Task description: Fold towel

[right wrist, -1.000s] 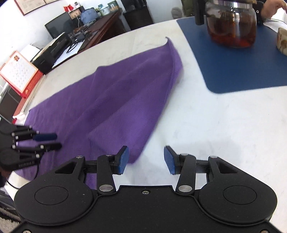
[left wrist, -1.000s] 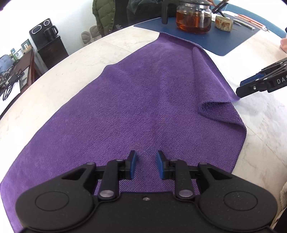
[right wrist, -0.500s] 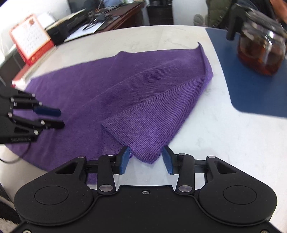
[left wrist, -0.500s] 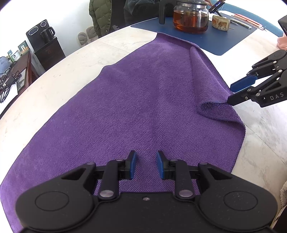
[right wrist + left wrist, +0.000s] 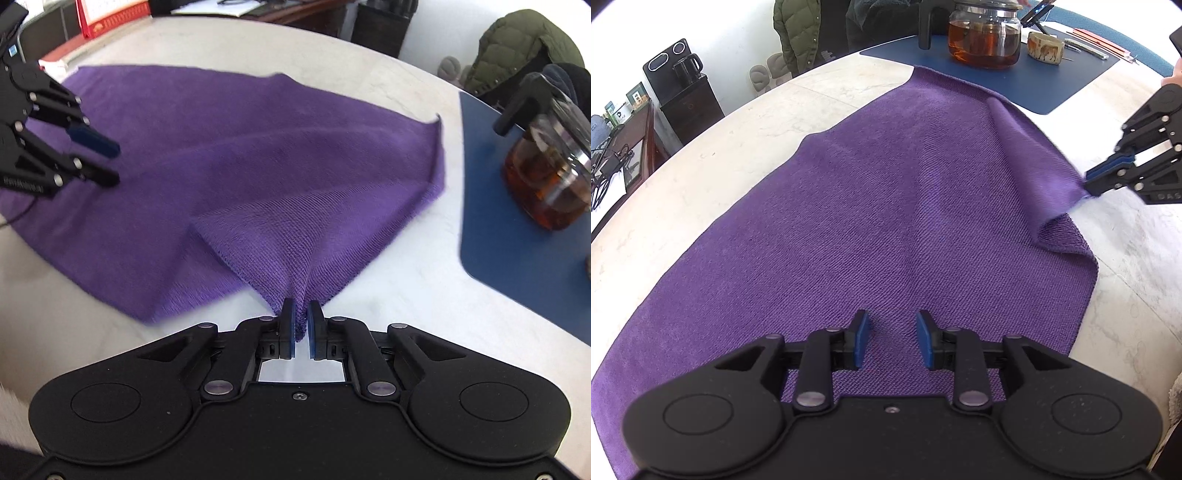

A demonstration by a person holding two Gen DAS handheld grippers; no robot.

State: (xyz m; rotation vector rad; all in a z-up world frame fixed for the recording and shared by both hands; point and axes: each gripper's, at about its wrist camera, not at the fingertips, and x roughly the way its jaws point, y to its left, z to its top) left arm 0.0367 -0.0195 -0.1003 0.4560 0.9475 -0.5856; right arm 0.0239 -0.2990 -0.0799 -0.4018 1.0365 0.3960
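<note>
A purple towel [image 5: 886, 203] lies spread on a pale marble table [image 5: 701, 166]. Its right edge is turned over into a raised flap. My right gripper [image 5: 301, 325] is shut on the tip of that flap's corner, and the cloth [image 5: 258, 166] fans out from the pinch. In the left wrist view the right gripper [image 5: 1087, 184] pulls the corner up off the table. My left gripper [image 5: 894, 334] hovers low over the towel's near end. Its jaws are opening, with only flat cloth beneath the gap and nothing pinched. The right wrist view shows the left gripper [image 5: 109, 162] at the far left.
A blue mat [image 5: 1034, 85] lies beyond the towel, bearing a glass teapot of tea [image 5: 984, 40] and a small round box [image 5: 1045, 46]. The teapot [image 5: 546, 177] stands to the right of the held corner. A person in a green jacket [image 5: 798, 33] stands at the table's far side.
My right gripper moved onto the towel's folded corner, rolled, and closed on it; the flap now rises from the table. My left gripper stayed put, its jaws slightly wider.
</note>
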